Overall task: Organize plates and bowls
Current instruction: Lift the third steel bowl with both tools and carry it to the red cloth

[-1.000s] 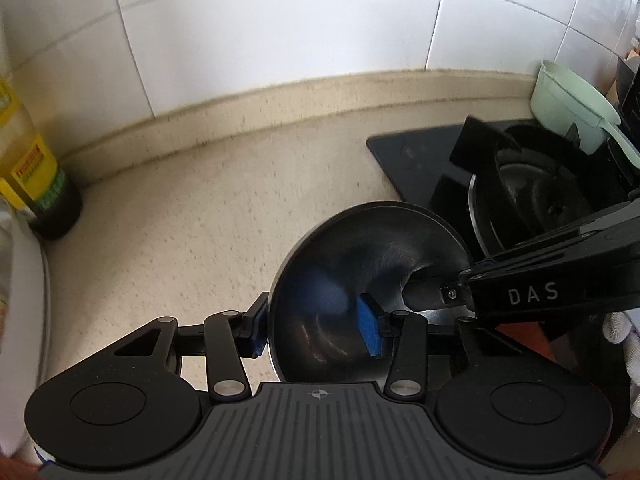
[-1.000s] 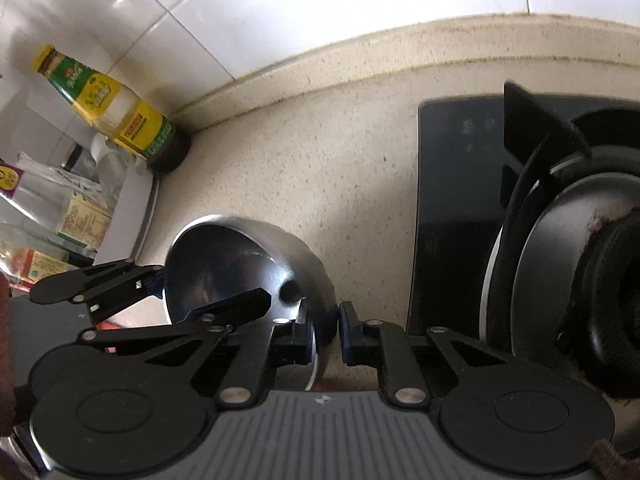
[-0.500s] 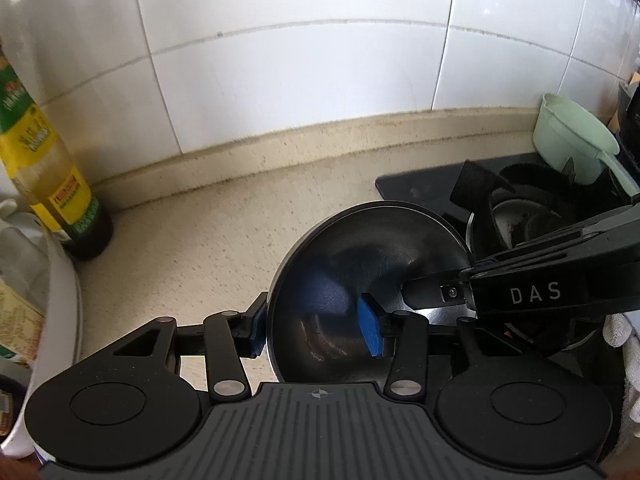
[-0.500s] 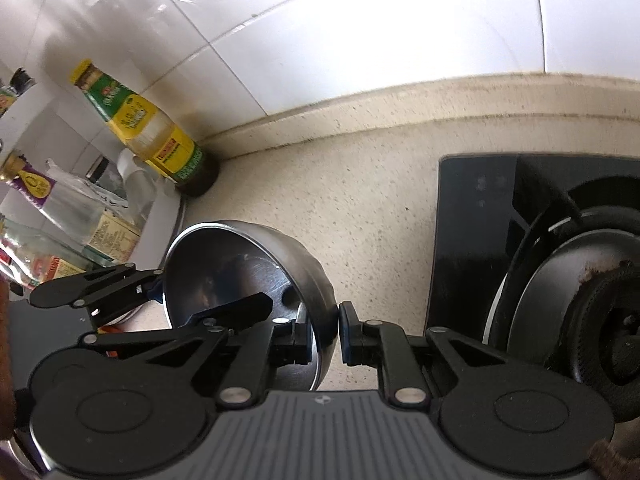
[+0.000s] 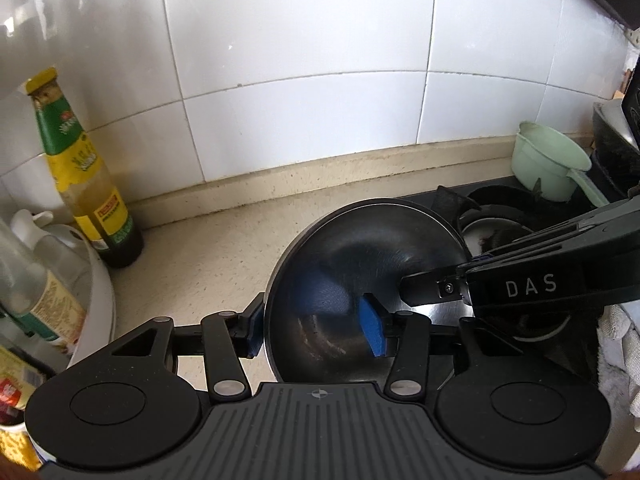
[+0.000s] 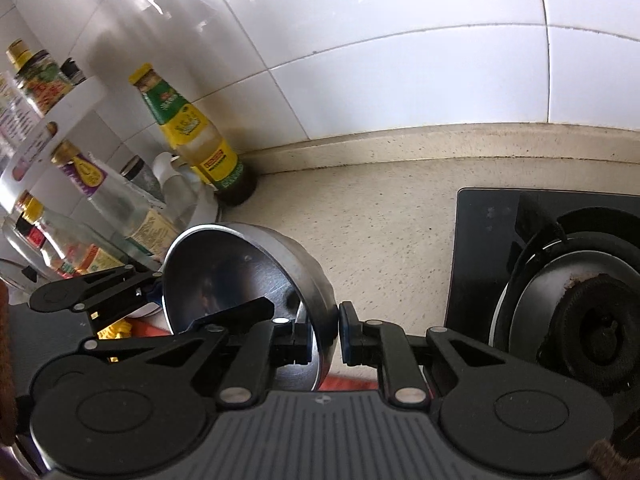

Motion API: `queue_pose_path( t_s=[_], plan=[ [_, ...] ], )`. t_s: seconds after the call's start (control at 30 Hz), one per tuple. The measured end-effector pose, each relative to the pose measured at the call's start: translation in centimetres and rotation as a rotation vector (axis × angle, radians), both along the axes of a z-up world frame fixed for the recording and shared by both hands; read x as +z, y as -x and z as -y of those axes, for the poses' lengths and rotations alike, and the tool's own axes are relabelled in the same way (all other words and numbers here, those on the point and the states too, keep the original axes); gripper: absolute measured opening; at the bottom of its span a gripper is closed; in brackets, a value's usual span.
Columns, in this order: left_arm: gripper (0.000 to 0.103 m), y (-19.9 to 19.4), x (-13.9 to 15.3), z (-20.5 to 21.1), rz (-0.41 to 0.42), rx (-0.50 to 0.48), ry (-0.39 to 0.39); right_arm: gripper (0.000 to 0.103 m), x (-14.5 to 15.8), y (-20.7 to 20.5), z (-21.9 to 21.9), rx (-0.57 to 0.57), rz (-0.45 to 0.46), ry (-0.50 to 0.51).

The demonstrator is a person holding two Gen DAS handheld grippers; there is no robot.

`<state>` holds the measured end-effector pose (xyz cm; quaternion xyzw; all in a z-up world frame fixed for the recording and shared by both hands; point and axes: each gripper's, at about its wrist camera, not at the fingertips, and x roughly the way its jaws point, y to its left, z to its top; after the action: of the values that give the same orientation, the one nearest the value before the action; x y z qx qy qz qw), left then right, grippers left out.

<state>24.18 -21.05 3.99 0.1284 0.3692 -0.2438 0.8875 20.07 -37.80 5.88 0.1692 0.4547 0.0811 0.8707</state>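
Item: steel bowl (image 5: pixel 366 276), held off the counter (image 5: pixel 224 256), tilted, mouth facing the left side. Left gripper (image 5: pixel 316 330) clamped its near wall, one blue pad (image 5: pixel 372 332) inside, the other outside. Right gripper (image 6: pixel 324 338) pinched the opposite rim between narrowly set fingers. Bowl lay directly between both grippers, equally near each; stove (image 6: pixel 560 280) to the right, sauce bottle (image 6: pixel 192 136) to the left.

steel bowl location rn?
Steel bowl is held off the counter between both grippers, left and right, just left of the stove.
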Motion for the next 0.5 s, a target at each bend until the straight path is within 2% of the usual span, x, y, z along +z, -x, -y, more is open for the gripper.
queue_pose_path(
  t_s=[0.5],
  plan=[
    [0.060,7.3,1.3,-4.5,0.033,-0.069,0.029,0.014,2.6,7.4,-5.6,-0.036,0.019,0.049]
  ],
)
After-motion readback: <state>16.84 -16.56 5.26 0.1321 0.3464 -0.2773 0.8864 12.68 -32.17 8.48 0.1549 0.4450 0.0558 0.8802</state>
